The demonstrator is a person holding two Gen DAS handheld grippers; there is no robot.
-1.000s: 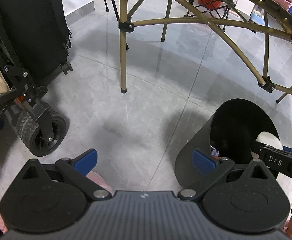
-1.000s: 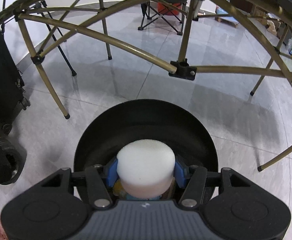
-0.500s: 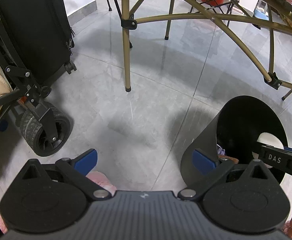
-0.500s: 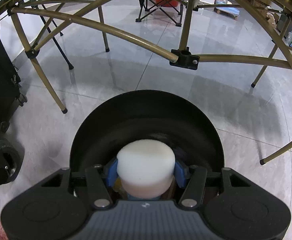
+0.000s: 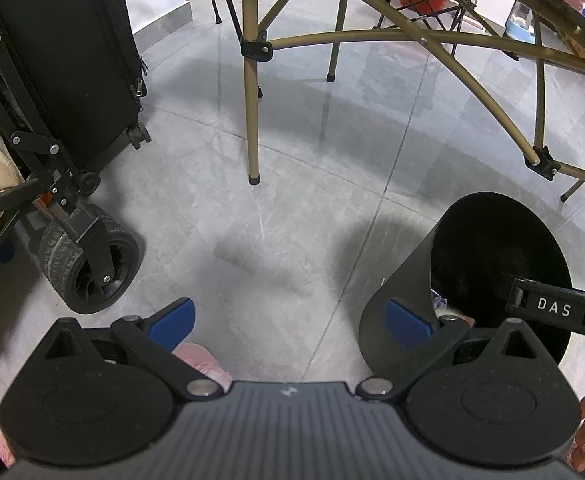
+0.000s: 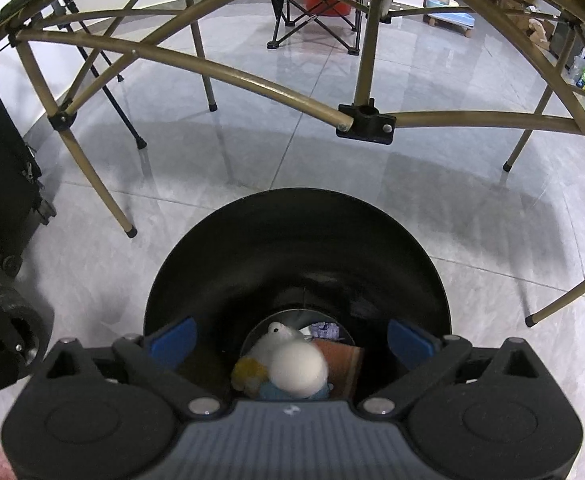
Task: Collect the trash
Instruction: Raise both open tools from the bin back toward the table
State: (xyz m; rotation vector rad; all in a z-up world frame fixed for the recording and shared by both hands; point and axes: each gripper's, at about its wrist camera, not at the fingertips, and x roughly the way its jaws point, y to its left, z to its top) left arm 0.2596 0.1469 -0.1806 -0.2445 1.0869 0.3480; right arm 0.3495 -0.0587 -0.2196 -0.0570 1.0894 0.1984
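Note:
A black round trash bin (image 6: 296, 248) stands on the grey tile floor, right below my right gripper (image 6: 290, 338). The right gripper is open over the bin mouth. A white foam puck (image 6: 299, 368) is down inside the bin, among other trash: a white crumpled piece (image 6: 278, 334), something yellow (image 6: 246, 372) and a brown card (image 6: 344, 360). In the left wrist view the bin (image 5: 488, 256) is at the lower right. My left gripper (image 5: 290, 322) is open and empty above the floor, left of the bin.
Gold folding table legs (image 5: 250, 92) and cross bars (image 6: 220, 68) stand beyond the bin. A black suitcase (image 5: 64, 60) and a cart wheel (image 5: 88, 268) are at the left. A pink slipper (image 5: 200, 360) shows under the left gripper. A folding chair (image 6: 316, 4) stands far back.
My right gripper has opened and let go of the white foam puck, which has dropped into the bin. The left gripper has hardly moved.

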